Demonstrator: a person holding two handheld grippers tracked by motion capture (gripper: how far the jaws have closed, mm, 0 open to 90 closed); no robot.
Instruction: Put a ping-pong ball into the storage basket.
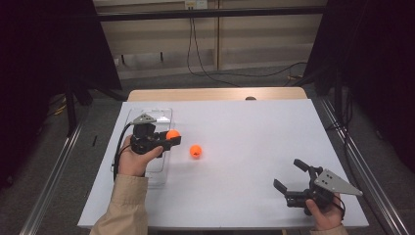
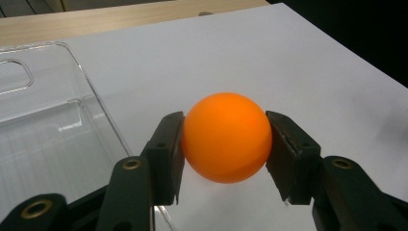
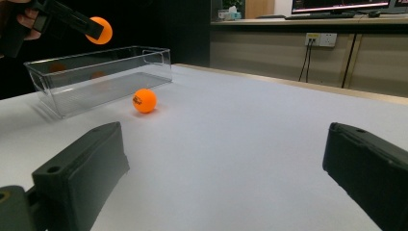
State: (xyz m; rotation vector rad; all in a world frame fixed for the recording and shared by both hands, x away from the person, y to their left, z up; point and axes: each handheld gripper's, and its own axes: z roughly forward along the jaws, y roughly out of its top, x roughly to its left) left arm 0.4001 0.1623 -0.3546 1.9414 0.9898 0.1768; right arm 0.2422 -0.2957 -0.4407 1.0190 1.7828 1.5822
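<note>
My left gripper [image 1: 172,137] [image 2: 225,144] is shut on an orange ball [image 1: 172,134] [image 2: 226,137], held in the air beside the right wall of a clear plastic bin [image 1: 151,115] [image 2: 43,139]. In the right gripper view that held ball [image 3: 99,30] hangs above the bin [image 3: 96,77]. A second orange ball [image 1: 195,151] [image 3: 145,100] lies on the white table just right of the bin. My right gripper [image 1: 289,175] [image 3: 226,173] rests at the table's near right, open, jaws wide apart with nothing between them.
The white table top [image 1: 244,132] sits on a wooden table whose far edge [image 1: 215,94] shows behind it. Cables [image 1: 210,73] trail on the floor beyond. Metal rails [image 1: 54,166] run along both sides of the table.
</note>
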